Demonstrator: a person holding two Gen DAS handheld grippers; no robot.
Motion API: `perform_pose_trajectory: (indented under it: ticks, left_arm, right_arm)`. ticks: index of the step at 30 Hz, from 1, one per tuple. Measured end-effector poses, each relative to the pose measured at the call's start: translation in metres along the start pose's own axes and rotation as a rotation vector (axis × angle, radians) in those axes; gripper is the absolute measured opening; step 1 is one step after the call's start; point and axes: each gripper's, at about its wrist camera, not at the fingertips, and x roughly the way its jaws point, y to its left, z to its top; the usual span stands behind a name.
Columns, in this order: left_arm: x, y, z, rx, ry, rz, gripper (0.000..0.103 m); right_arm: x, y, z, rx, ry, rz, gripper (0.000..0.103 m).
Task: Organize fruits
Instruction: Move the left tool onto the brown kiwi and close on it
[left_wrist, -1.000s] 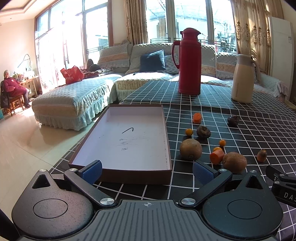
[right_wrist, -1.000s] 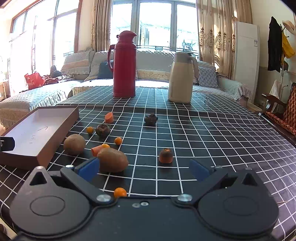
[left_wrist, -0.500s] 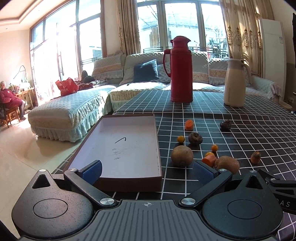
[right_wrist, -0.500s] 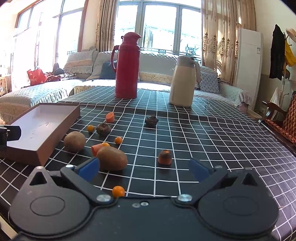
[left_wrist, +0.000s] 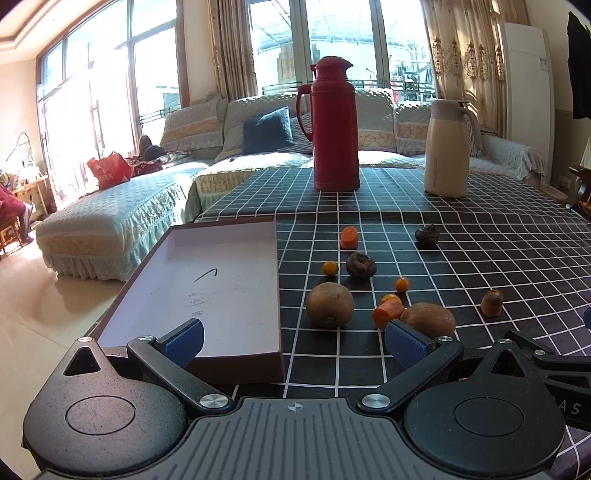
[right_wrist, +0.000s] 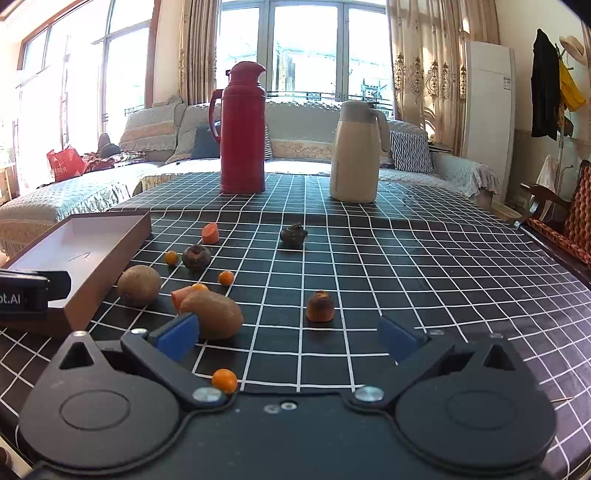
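Note:
Fruits lie scattered on the black checked table (right_wrist: 406, 266): two brown kiwis (left_wrist: 329, 304) (right_wrist: 211, 314), several small orange kumquats (right_wrist: 224, 380), carrot-like orange pieces (left_wrist: 349, 237), two dark wrinkled fruits (left_wrist: 361, 264) (right_wrist: 293, 234) and a brown-orange fruit (right_wrist: 320, 306). An empty shallow brown box (left_wrist: 207, 288) sits at the left; it also shows in the right wrist view (right_wrist: 79, 251). My left gripper (left_wrist: 294, 342) is open and empty, over the box's near corner. My right gripper (right_wrist: 286, 338) is open and empty, just behind the near kiwi and brown-orange fruit.
A red thermos (left_wrist: 335, 125) and a cream jug (left_wrist: 446, 147) stand at the table's far side. Sofas (left_wrist: 122, 206) lie beyond the table. The table edge runs along the left, past the box.
Both grippers have tilted and risen slightly, so the table scene sits lower in view. Both stay open. No fruit has moved.

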Motion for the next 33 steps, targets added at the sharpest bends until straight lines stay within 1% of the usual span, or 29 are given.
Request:
perform_pose_trajectory:
  ticks: [7,11,16,21,33]
  left_arm:
    - [0.002,-0.009,0.002,0.017,0.003,-0.029,0.103]
    - [0.006,-0.019,0.003,0.04,0.0,-0.045,0.103]
    - [0.015,-0.031,0.004,0.043,0.009,-0.066,0.103]
    - [0.014,-0.032,0.003,0.034,0.013,-0.06,0.103]
    - [0.01,-0.023,0.004,0.025,0.012,-0.04,0.103]
  right_arm:
    - [0.0,-0.006,-0.001,0.018,0.001,-0.008,0.103]
    - [0.0,-0.012,-0.001,0.037,0.005,-0.014,0.103]
    - [0.002,-0.02,-0.002,0.048,0.013,-0.023,0.103]
    - [0.003,-0.024,-0.002,0.058,0.016,-0.019,0.103]
    - [0.004,-0.016,-0.002,0.044,0.011,-0.01,0.103]
